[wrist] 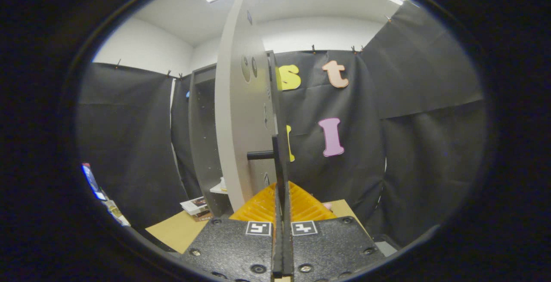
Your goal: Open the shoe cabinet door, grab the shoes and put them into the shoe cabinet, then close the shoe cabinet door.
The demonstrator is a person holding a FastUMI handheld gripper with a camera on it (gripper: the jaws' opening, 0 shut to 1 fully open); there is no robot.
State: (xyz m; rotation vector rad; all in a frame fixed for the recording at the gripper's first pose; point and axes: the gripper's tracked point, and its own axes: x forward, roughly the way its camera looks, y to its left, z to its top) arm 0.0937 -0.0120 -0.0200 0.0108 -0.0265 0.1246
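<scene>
The grey shoe cabinet door [234, 122] stands swung open, seen almost edge-on. Its dark edge runs straight down between my two orange fingers [258, 206]. My gripper [282, 191] is shut on that edge, one finger on each face of the door, just below the black bar handle [260, 155] that sticks out to the left. Behind the door, the cabinet body [202, 135] is open and dark inside. A small white object [220, 186] shows low at the cabinet's opening; I cannot tell whether it is a shoe.
A tan surface [181, 230] lies below the cabinet, with a small stack of printed booklets [196, 206] next to the cabinet's foot. Black cloth walls close in on the left, behind and on the right.
</scene>
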